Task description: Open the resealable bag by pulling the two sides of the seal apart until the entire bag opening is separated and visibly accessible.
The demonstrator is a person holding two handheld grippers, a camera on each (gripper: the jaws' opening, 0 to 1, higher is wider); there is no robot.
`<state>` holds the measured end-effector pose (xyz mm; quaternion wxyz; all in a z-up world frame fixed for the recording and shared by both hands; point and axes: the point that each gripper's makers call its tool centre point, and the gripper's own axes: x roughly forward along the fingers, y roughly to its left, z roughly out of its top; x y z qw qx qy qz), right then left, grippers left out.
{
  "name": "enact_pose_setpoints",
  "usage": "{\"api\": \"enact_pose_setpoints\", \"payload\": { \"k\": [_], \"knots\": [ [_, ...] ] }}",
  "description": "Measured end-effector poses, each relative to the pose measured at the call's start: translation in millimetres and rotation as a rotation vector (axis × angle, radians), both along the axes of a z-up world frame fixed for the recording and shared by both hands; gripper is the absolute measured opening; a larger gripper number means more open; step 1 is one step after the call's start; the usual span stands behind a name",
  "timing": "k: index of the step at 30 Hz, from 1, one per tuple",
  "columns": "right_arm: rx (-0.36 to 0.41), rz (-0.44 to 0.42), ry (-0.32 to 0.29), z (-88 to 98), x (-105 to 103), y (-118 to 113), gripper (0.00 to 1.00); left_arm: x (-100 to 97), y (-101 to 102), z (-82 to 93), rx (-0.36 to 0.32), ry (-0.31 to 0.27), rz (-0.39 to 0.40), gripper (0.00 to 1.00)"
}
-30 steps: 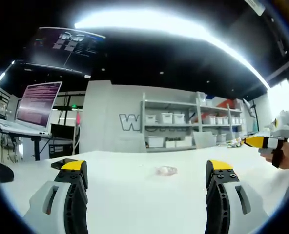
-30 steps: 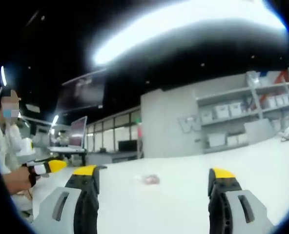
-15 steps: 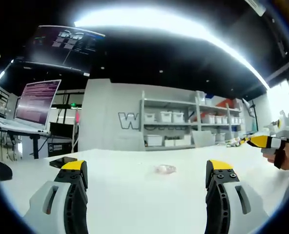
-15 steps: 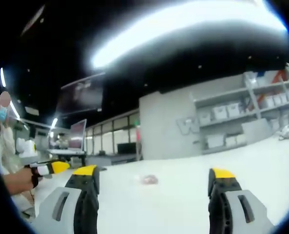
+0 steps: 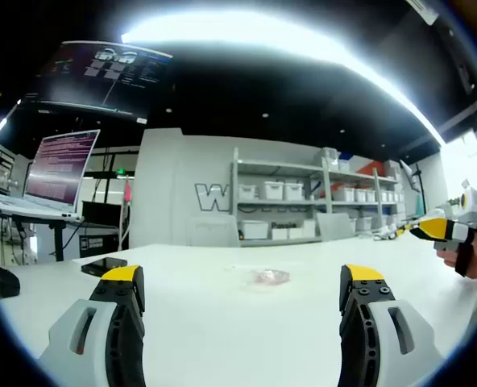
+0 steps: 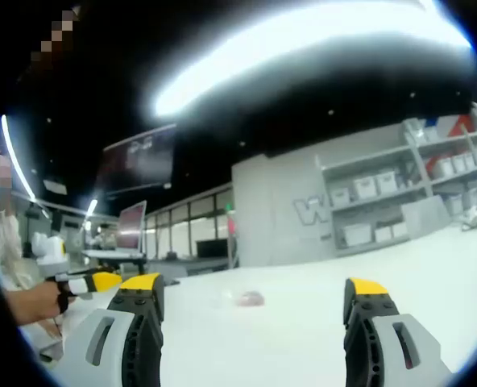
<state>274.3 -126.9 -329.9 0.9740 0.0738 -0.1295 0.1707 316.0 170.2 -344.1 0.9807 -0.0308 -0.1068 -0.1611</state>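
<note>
My left gripper (image 5: 238, 294) hangs with its jaws spread wide and empty; my right gripper (image 6: 250, 302) likewise, spread with nothing between. The small clear resealable plastic bag (image 5: 269, 276) lies flat out on the white bench (image 5: 222, 322), well apart from both, dead ahead between each pair of jaws. Its long axis seems to run crosswise to me. I cannot tell which hand is nearer.

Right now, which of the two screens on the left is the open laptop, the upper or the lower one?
The lower one: the laptop on a stand shows pinkish text. The upper monitor hangs overhead, dark with white text.
</note>
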Motion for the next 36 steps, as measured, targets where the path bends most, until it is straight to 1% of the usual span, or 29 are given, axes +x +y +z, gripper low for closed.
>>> {"api": "enact_pose_setpoints", "payload": {
  "k": [13, 20, 24, 32, 36],
  "knots": [
    [0.017, 0.002, 0.004, -6.0, -1.8, -3.3, 0.94, -0.3, -1.5, -3.1, 0.005, 0.009, 0.001, 1.00],
    [0.024, 0.003, 0.012, -10.5, -1.4, -4.3, 0.94, 0.7, -3.0, -8.2, 0.000, 0.015, 0.000, 1.00],
    [0.028, 0.005, 0.005, -10.4, -2.3, -4.9, 0.94, 2.8, -3.3, -10.2, 0.004, 0.018, 0.004, 1.00],
    [0.028, 0.006, -0.018, -6.9, -6.5, -3.9, 0.95, 8.1, -6.9, -11.2, 0.021, 0.007, 0.005, 1.00],
    [0.025, 0.008, -0.025, -6.0, -7.8, -3.1, 0.95, 6.9, -6.2, -9.2, 0.029, -0.016, 0.017, 1.00]
  ]
}}
